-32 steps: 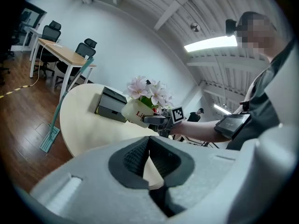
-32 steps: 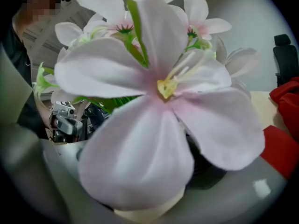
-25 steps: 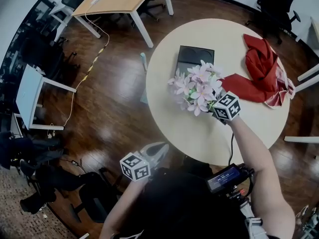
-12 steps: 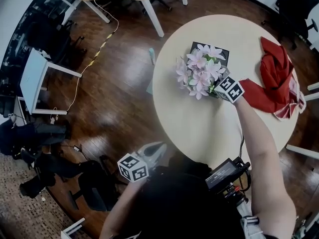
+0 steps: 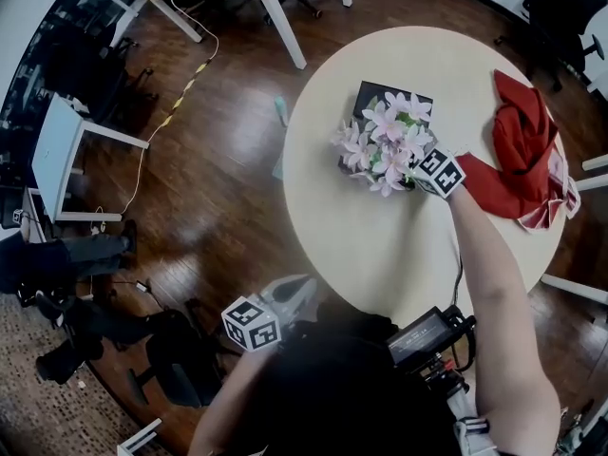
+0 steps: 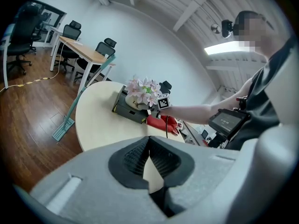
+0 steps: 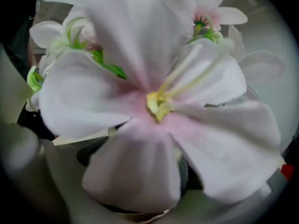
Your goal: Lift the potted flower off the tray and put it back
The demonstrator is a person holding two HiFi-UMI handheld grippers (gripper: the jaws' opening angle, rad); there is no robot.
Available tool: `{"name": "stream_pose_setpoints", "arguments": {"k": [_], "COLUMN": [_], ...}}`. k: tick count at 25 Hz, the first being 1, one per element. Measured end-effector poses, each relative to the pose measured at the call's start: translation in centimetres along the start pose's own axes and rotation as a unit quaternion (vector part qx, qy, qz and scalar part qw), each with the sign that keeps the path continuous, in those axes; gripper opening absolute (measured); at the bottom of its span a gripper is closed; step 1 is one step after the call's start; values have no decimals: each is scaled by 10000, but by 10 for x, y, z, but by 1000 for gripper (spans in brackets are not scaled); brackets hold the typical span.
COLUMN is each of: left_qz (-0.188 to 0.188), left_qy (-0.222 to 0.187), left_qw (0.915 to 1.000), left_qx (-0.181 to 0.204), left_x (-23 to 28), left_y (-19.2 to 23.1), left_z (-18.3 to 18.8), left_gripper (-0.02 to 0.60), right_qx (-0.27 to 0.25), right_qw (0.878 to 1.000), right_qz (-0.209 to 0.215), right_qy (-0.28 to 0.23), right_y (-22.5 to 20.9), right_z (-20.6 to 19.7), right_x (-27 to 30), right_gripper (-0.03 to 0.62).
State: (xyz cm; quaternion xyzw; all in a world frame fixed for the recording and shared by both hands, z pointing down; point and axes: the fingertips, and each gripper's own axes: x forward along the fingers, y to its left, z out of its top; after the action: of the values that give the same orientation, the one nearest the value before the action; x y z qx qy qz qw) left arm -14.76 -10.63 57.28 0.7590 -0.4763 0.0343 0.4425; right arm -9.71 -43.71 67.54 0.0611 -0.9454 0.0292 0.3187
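Right gripper view: an out-of-focus bloom of the potted flower (image 7: 154, 101), close before the right gripper (image 5: 425, 180), masks its jaws; grip indeterminate. Head view: blooms ahead of that gripper hide the pot and part of the tray (image 5: 370, 95)

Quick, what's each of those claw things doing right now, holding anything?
Left gripper: shut, holding nothing.
Right gripper: at the potted flower, but petals fill its view, so whether it grips cannot be told.

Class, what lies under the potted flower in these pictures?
The dark tray, its far edge showing past the potted flower. Blossoms cover the pot's base, so contact with the tray cannot be seen.
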Motion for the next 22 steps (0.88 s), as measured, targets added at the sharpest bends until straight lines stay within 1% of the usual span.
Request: {"name": "stream_pose_setpoints", "arguments": {"k": [3, 6, 10, 11, 12, 16, 18, 22], "left_qz": [-3, -41, -191, -242, -291, -463, -545, -804], "left_qy": [2, -3, -1, -6, -11, -15, -16, 13], "left_qw": [10000, 10000, 9998, 9997, 9995, 9987, 9982, 9957], "left_qx": [0, 31, 98, 107, 117, 190, 252, 468], "left_x": [-2, -3, -2, -1, -1, -4, -9, -11], "left_y": [-2, -2, -3, -4, -4, -3, -5, -14], "left_z": [-1, -3, -7, -8, -10, -16, -19, -23], "left_gripper": [5, 5, 5, 5, 5, 5, 5, 5], "right_qx": [10, 137, 609, 752, 902, 1406, 1535, 1785], "right_qw": [9999, 9995, 9965, 9951, 9932, 9828, 9784, 9657], "right_qz": [-66, -256, -567, -645, -725, -1067, -1137, -1383], "right_qy": [80, 122, 10, -37, -101, -551, -788, -1280], "right_y": [1, 0, 2, 5, 9, 34, 56, 100], "right_z": [-4, -13, -28, -32, -35, -41, -37, -26], "right_x": [-4, -18, -51, -61, -71, -100, -109, -139], "right_gripper": [488, 488, 486, 472, 450, 283, 234, 93]}}
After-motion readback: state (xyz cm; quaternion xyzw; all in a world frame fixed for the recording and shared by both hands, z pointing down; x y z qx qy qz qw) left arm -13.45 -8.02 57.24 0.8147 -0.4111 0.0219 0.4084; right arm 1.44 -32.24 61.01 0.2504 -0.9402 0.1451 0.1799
